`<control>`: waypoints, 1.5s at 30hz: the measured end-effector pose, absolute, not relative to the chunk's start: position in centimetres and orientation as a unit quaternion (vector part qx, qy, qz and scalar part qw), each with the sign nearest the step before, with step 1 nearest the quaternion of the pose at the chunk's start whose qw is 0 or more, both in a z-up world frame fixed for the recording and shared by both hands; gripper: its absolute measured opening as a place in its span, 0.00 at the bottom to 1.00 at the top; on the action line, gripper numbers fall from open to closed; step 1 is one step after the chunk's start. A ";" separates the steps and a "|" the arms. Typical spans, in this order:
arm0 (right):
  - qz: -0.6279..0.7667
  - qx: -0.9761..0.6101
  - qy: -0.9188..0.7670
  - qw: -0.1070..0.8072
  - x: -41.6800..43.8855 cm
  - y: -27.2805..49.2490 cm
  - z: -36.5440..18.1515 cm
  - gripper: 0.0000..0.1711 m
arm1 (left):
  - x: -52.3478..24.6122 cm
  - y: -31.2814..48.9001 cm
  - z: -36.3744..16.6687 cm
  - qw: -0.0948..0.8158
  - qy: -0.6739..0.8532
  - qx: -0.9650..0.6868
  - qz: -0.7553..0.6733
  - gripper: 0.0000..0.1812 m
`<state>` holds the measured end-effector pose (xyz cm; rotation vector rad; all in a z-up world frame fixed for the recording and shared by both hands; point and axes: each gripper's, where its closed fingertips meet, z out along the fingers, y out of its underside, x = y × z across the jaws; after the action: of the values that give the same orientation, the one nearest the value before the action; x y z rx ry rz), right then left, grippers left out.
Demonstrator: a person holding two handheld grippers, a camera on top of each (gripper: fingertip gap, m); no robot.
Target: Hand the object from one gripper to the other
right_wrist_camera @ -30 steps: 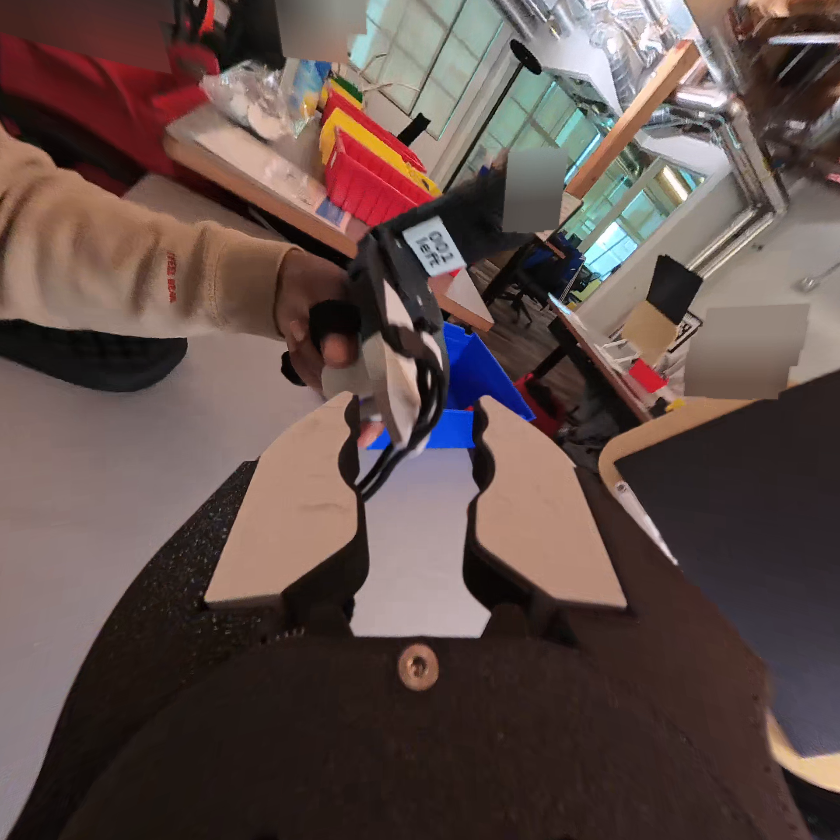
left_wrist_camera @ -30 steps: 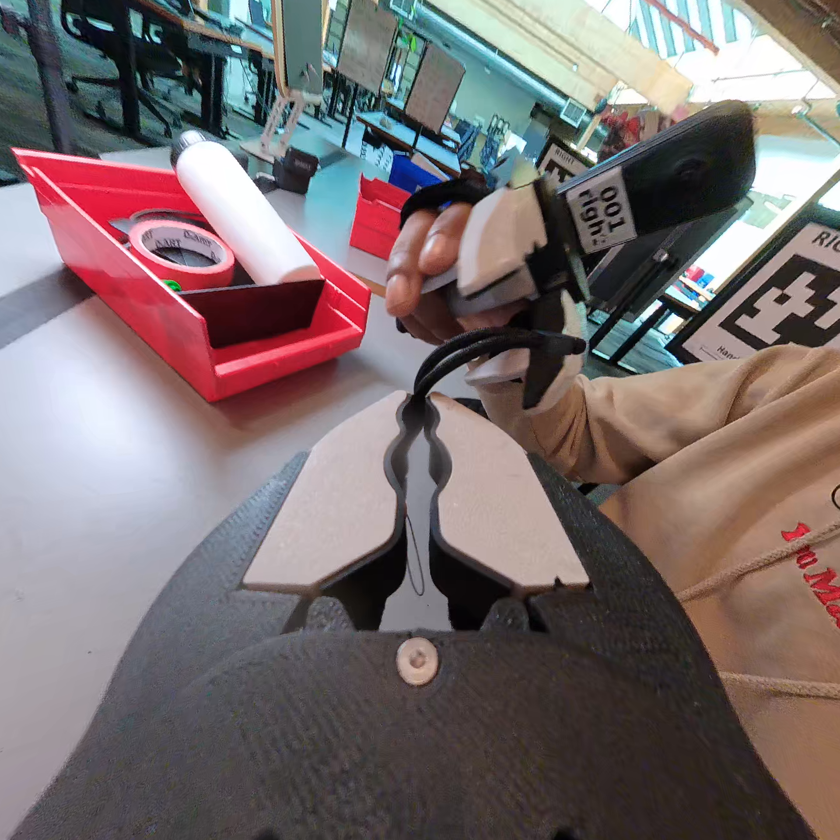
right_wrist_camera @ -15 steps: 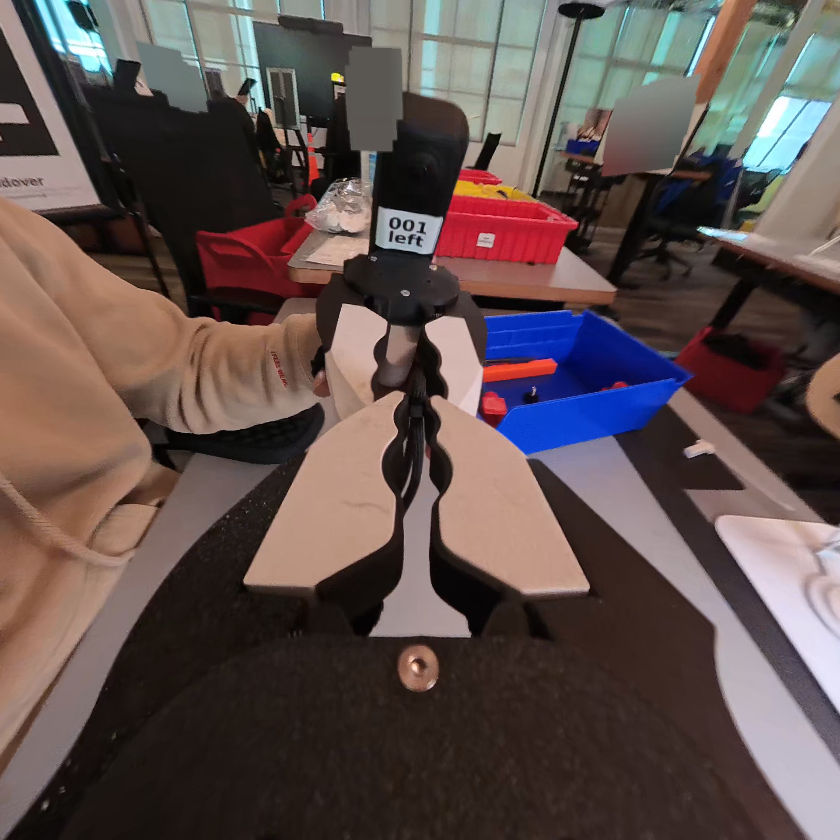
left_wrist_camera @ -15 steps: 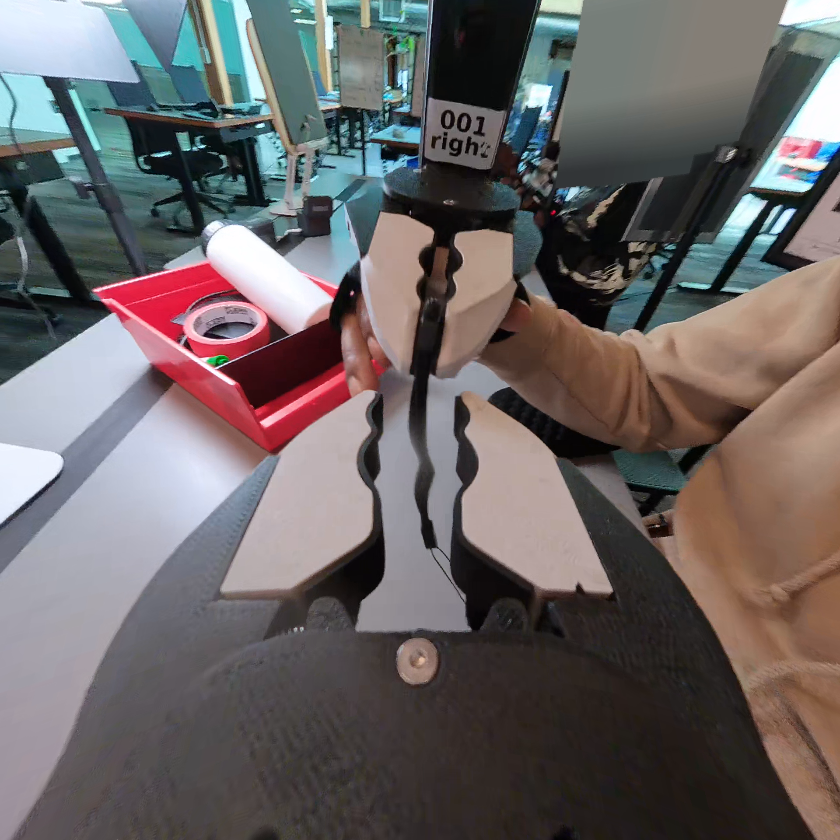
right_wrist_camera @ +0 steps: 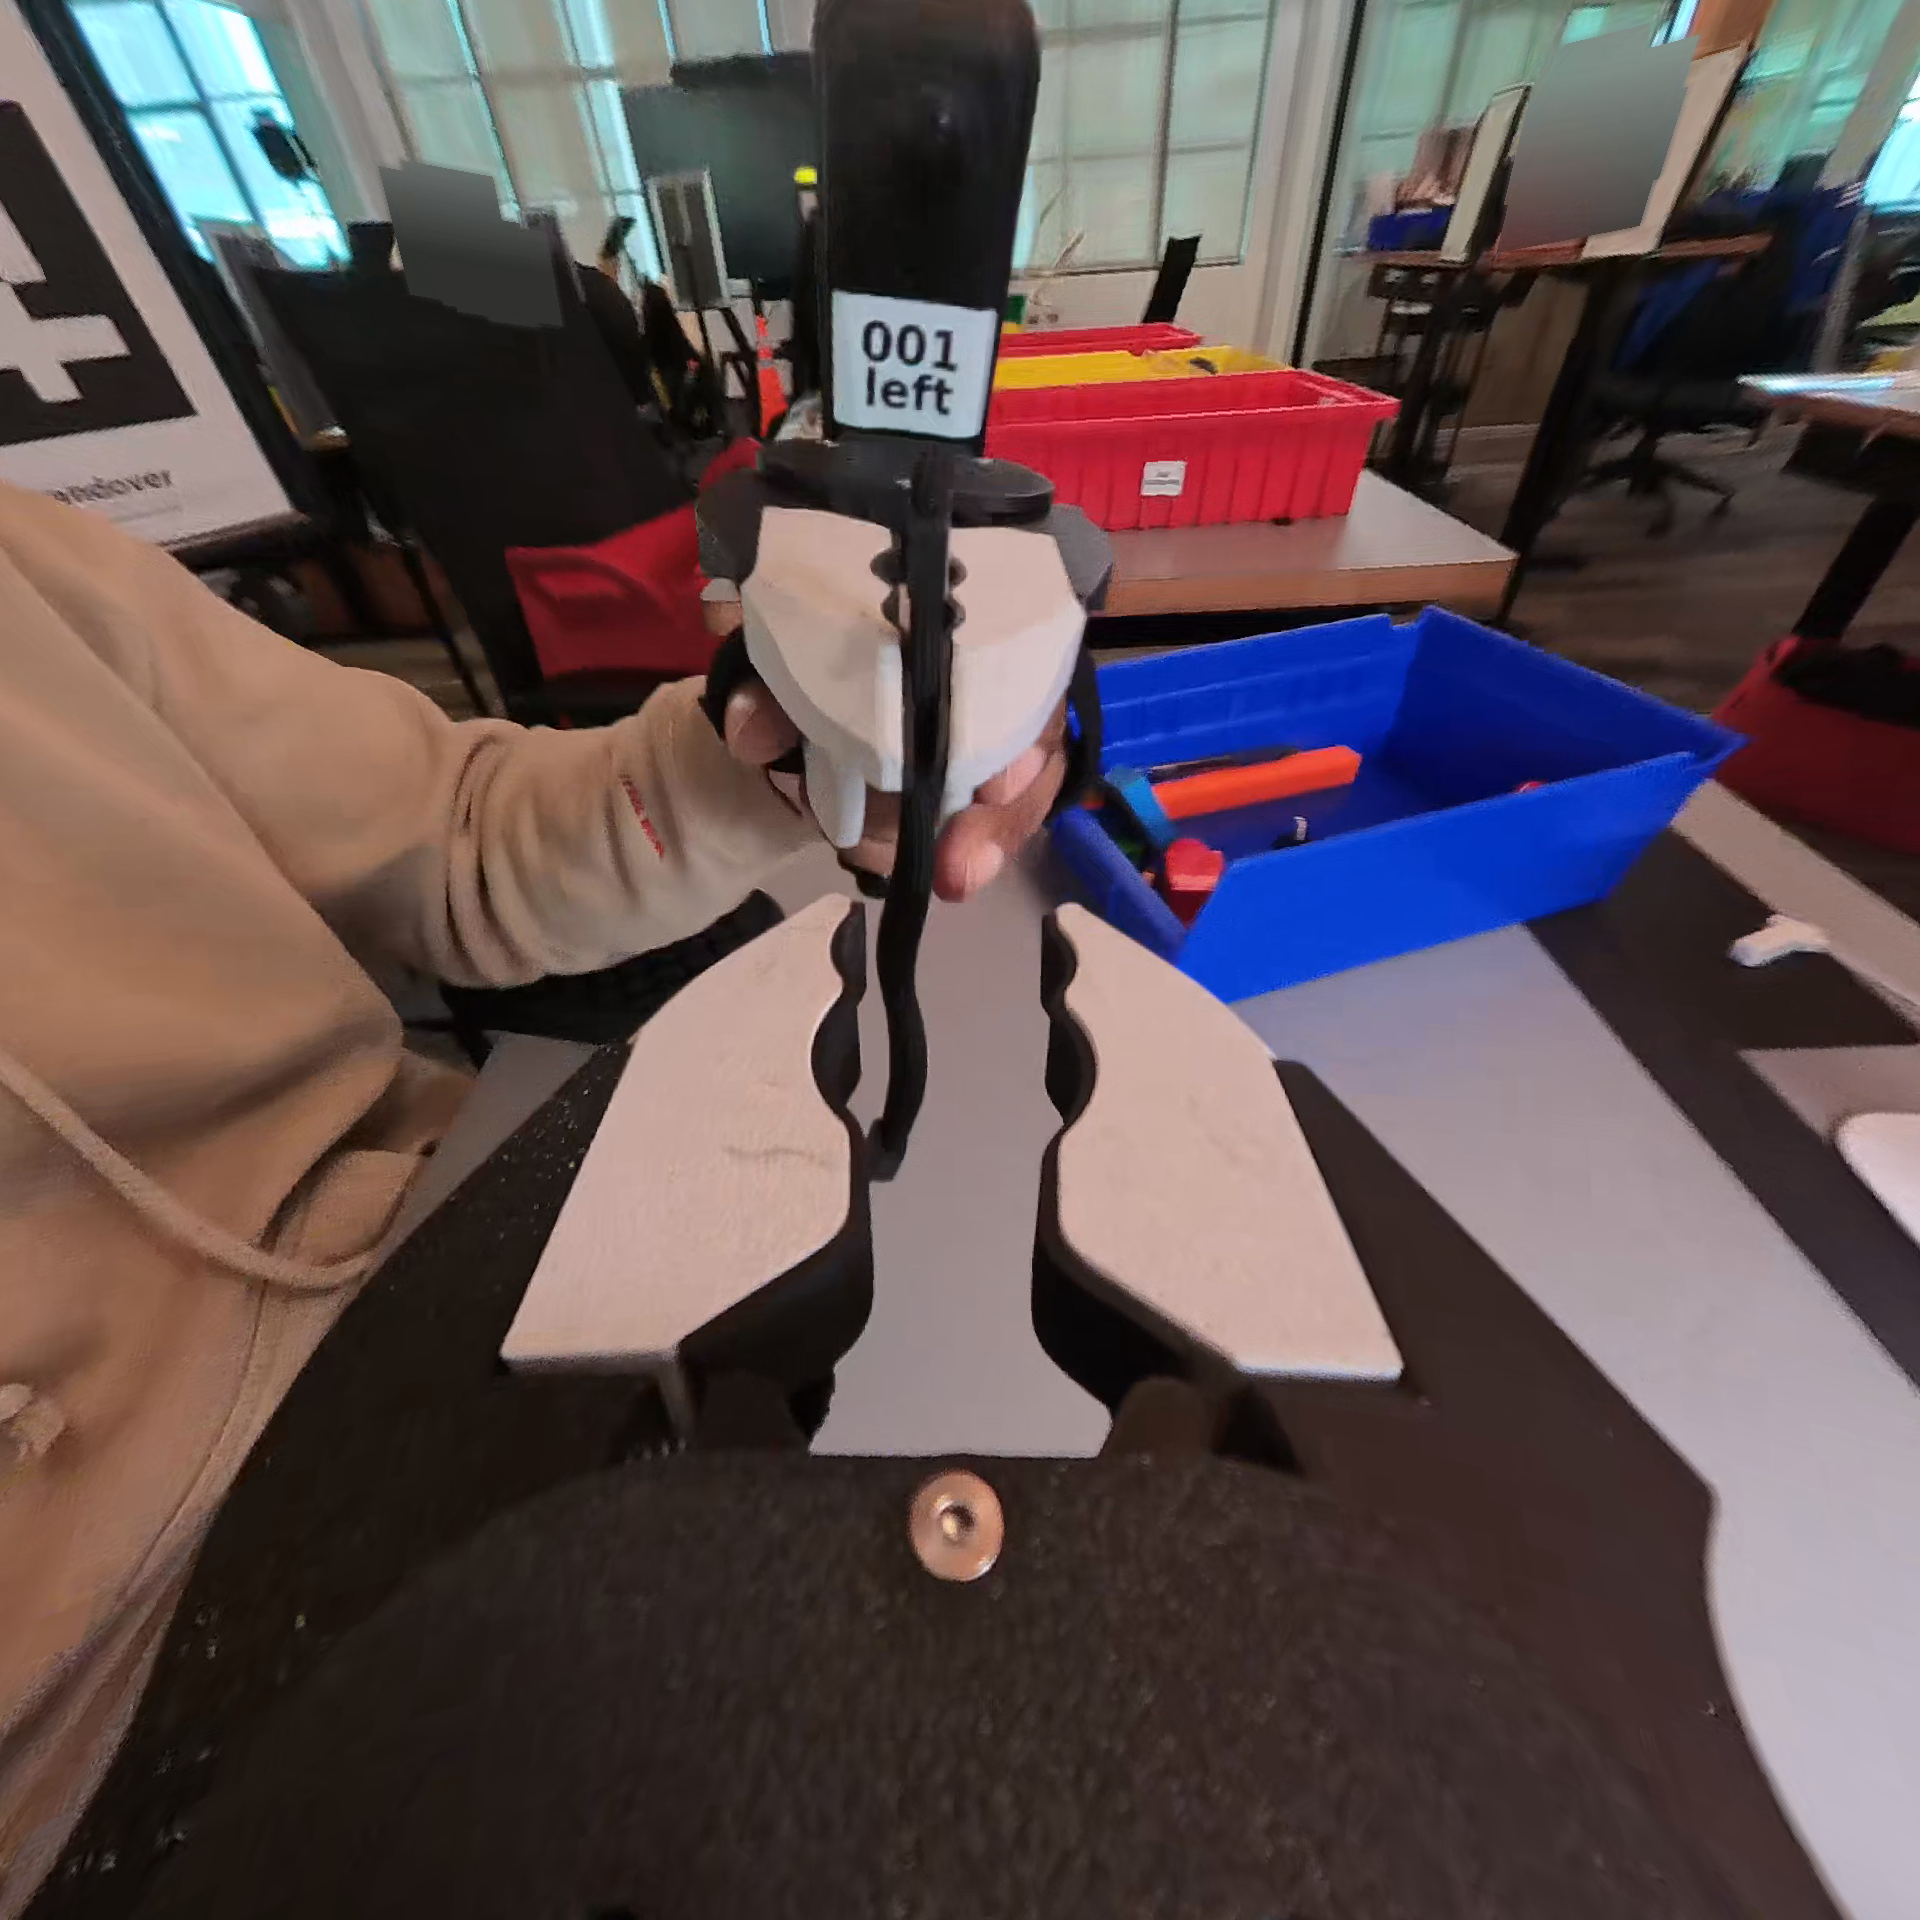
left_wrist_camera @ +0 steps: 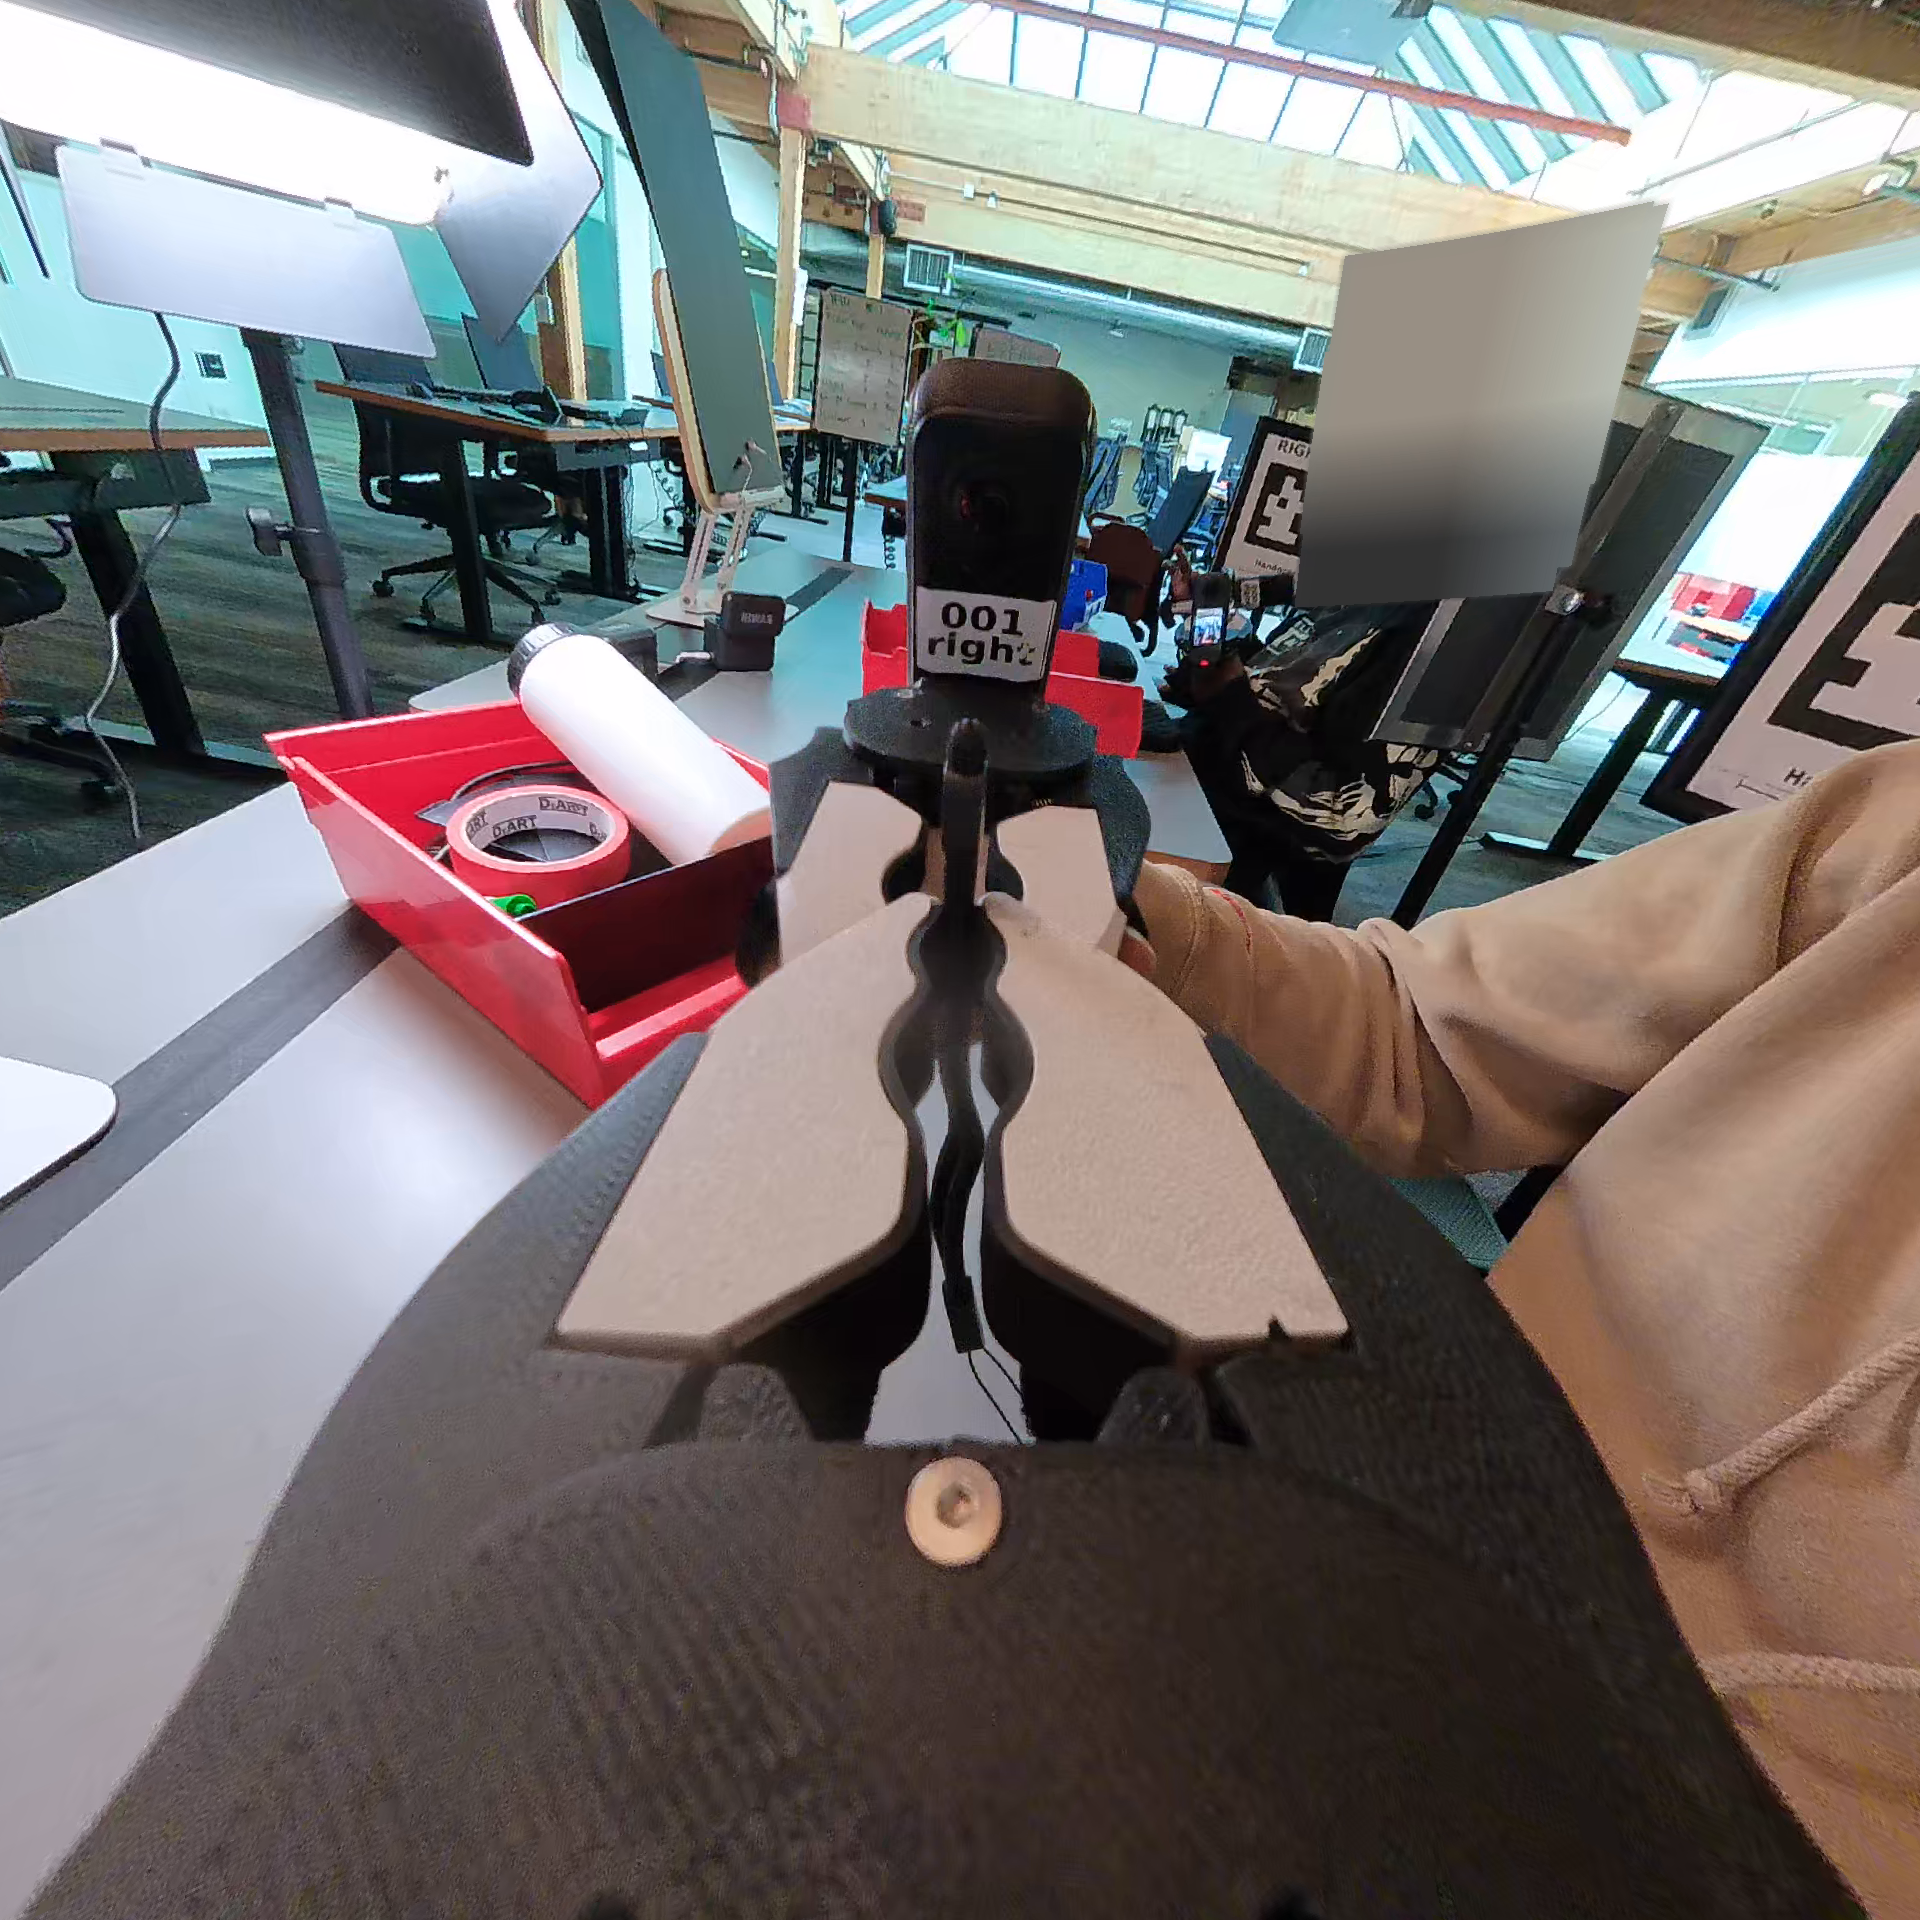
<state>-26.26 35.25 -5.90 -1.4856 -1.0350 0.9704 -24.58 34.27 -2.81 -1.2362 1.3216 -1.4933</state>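
**Left wrist view: black cord pinched by the left claw, right claw spread**

Left wrist view shows the left claw point(left_wrist_camera: 956, 925) pressed together on a thin black cord point(left_wrist_camera: 961, 831), which runs up past its tips and down between its pads. Facing it just beyond, touching or nearly so, is the right claw point(left_wrist_camera: 961, 821), held by a person in a beige sleeve point(left_wrist_camera: 1455, 1018). On the grey counter point(left_wrist_camera: 208, 1247) to the far left sits a red bin point(left_wrist_camera: 499, 945) holding a roll of red tape point(left_wrist_camera: 537, 844) and a white bottle point(left_wrist_camera: 634, 753).

From the right wrist view, the right claw point(right_wrist_camera: 951, 925) stands spread, its pads clear of the cord point(right_wrist_camera: 904, 935) hanging between them from the shut left claw point(right_wrist_camera: 920, 665). A blue bin point(right_wrist_camera: 1455, 862) of small items rests on the counter point(right_wrist_camera: 1558, 1195) to the right.
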 end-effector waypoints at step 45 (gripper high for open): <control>0.494 -0.547 -0.376 0.561 -26.6 34.7 -2.4 0.02 | -25.2 34.3 -1.7 0.380 0.488 -0.455 -0.641 0.14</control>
<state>-26.58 34.72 -2.42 -1.2889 -0.8847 1.1647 -25.18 34.33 -1.72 -1.1612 1.2450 -1.6366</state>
